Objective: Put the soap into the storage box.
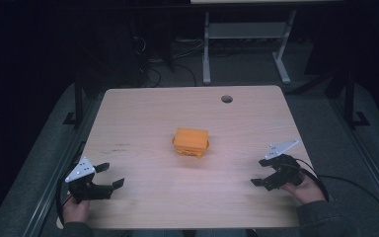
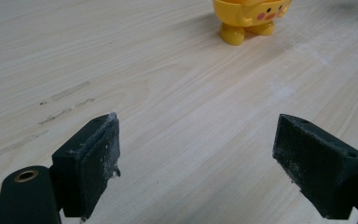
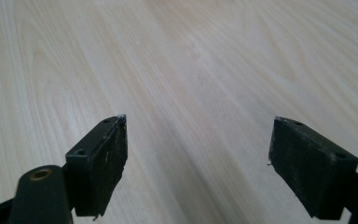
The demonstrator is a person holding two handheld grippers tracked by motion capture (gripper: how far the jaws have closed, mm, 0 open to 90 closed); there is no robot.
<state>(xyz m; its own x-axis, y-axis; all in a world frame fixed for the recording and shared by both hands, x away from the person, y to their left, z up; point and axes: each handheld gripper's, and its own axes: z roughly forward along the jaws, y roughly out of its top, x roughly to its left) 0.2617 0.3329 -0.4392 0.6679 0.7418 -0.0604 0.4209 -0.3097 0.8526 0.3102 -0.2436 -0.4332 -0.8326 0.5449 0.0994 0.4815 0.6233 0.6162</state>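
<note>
The yellow duck-shaped toy (image 1: 191, 142) stands on two stubby feet at the centre of the table (image 1: 143, 113) in the high view, its flat orange top facing up. In the left gripper view it sits at the top edge, cut off above the pink cheeks (the face is hard to make out). The left gripper (image 1: 112, 175) at lower left and the right gripper (image 1: 260, 172) at lower right both have jaws spread wide, holding nothing, well apart from the toy.

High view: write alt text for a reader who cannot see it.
A yellow toy stands mid-way across a pale wooden table, untouched. At the near edge a person holds the left gripper and the right gripper, jaws open, both pointing inward and well apart from the toy.
</note>
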